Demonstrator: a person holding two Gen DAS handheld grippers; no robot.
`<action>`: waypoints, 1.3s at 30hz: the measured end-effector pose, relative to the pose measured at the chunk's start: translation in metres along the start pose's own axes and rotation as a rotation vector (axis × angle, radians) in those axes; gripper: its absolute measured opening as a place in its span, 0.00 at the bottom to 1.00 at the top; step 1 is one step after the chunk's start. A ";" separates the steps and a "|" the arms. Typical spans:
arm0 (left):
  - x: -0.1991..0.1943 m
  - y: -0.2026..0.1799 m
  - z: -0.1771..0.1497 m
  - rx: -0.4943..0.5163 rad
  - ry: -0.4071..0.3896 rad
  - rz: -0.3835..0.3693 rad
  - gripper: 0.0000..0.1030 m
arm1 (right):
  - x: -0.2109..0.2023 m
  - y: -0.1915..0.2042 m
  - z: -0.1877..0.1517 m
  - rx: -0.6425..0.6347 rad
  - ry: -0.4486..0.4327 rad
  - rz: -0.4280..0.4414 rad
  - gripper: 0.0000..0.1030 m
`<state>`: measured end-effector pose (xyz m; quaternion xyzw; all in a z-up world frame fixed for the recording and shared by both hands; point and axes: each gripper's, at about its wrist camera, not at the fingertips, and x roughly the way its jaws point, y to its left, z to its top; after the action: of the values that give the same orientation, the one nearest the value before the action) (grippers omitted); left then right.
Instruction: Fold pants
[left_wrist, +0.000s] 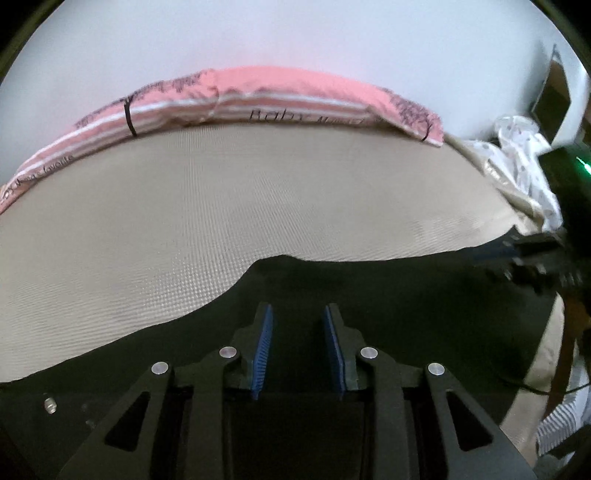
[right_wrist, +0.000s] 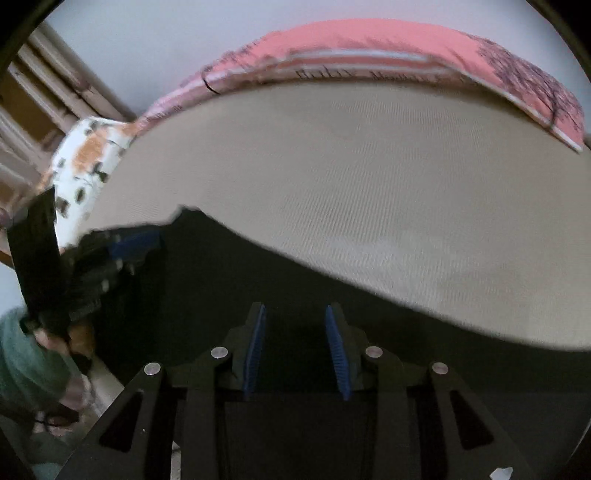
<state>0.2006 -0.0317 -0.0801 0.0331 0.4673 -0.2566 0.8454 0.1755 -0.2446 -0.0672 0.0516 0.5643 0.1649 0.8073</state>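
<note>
Beyond the beige mattress (left_wrist: 258, 206), the pink blanket (left_wrist: 280, 96) carries writing that seems to read "Baby". On the mattress's near side lie the dark pants (left_wrist: 388, 295). Both the left gripper (left_wrist: 297, 314) and right gripper (right_wrist: 295, 314) hover over them, jaws apart, grasping nothing.

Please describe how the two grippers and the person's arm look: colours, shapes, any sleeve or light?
Both the left gripper and the right gripper have black angular linkage frames with silver round pins and two fingers lined with ribbed blue pads. In the right wrist view, a teal-green sleeve covers the person's arm. In the left wrist view, a small green light glows on the other gripper's body.
</note>
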 end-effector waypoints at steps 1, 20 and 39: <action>0.006 0.001 0.000 0.004 0.008 0.013 0.29 | 0.001 -0.002 -0.006 -0.002 -0.012 -0.030 0.31; -0.040 0.025 -0.034 -0.040 0.007 0.124 0.37 | 0.004 0.029 -0.012 0.010 -0.135 -0.150 0.32; -0.088 0.076 -0.099 -0.089 -0.002 0.190 0.42 | 0.031 0.115 -0.064 -0.067 -0.048 -0.129 0.42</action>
<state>0.1212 0.0993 -0.0785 0.0394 0.4720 -0.1546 0.8670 0.1020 -0.1330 -0.0864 -0.0081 0.5411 0.1299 0.8308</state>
